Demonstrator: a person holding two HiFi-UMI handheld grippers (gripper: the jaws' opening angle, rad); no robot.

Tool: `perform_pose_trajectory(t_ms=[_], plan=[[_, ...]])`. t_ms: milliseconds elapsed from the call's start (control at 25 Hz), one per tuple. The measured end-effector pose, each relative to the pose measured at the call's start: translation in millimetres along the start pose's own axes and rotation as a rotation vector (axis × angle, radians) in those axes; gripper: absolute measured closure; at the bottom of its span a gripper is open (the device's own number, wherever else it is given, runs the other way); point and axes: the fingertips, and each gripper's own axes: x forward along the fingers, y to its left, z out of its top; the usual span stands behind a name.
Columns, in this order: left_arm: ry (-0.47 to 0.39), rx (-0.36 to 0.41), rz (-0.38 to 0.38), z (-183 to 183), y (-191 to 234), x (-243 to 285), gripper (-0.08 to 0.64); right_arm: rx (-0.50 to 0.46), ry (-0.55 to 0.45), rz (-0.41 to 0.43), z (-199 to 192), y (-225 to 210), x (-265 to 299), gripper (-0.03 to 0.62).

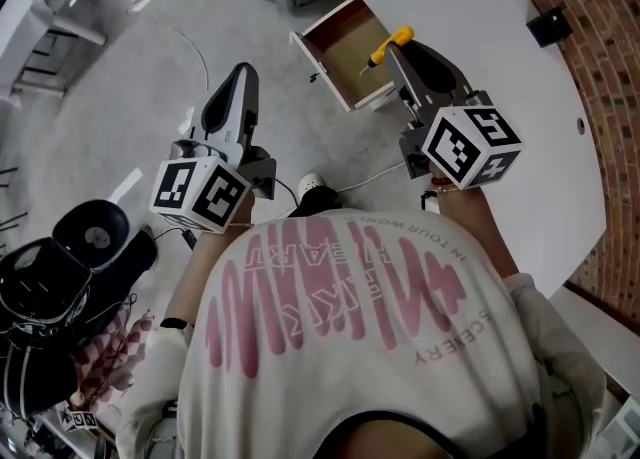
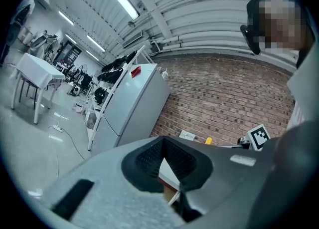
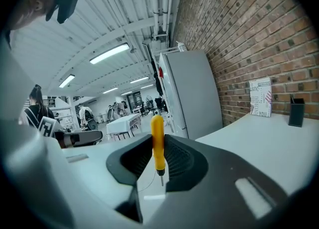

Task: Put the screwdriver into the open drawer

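Note:
The screwdriver [image 1: 392, 44] has a yellow handle and a short metal tip. My right gripper [image 1: 395, 52] is shut on it and holds it over the near right corner of the open drawer [image 1: 340, 42], a shallow wooden box that stands out from the white table. In the right gripper view the screwdriver [image 3: 157, 140] stands upright between the pads, tip down. My left gripper [image 1: 240, 75] hangs over the floor left of the drawer, its jaws together and empty. In the left gripper view its tips [image 2: 162, 143] meet, and the yellow handle [image 2: 208, 140] shows beyond.
The white table [image 1: 500, 57] curves along a brick wall [image 1: 600, 37], with a small black holder [image 1: 550, 25] on it. A grey fridge [image 2: 134, 103] stands behind the drawer. A black office chair [image 1: 90, 237] sits at the lower left. A cable [image 1: 190, 47] lies on the floor.

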Motion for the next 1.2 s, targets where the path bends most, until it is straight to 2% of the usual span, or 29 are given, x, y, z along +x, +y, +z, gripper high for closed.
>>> perform_pose_trajectory(t_ms=[240, 360, 640, 920, 1200], plan=[[0.011, 0.009, -0.012, 27.9, 36.4, 27.2, 0.56, 0.002, -0.022, -0.019, 21.3, -1.6, 46.0, 0.505], [0.026, 0.007, -0.015, 29.8, 48.5, 35.8, 0.56, -0.003, 0.009, -0.048, 13.2, -9.7, 60.3, 0.506], [0.105, -0.062, 0.018, -10.7, 82.2, 36.4, 0.56, 0.02, 0.149, -0.118, -53.9, -44.9, 90.1, 0.506], [0.118, -0.094, 0.109, -38.9, 122.5, 23.5, 0.558, 0.053, 0.287, -0.135, -125.6, -74.9, 128.4, 0.506], [0.13, -0.099, 0.2, -43.2, 149.1, 26.1, 0.558, -0.051, 0.458, -0.087, -188.3, -94.2, 177.1, 0.506]])
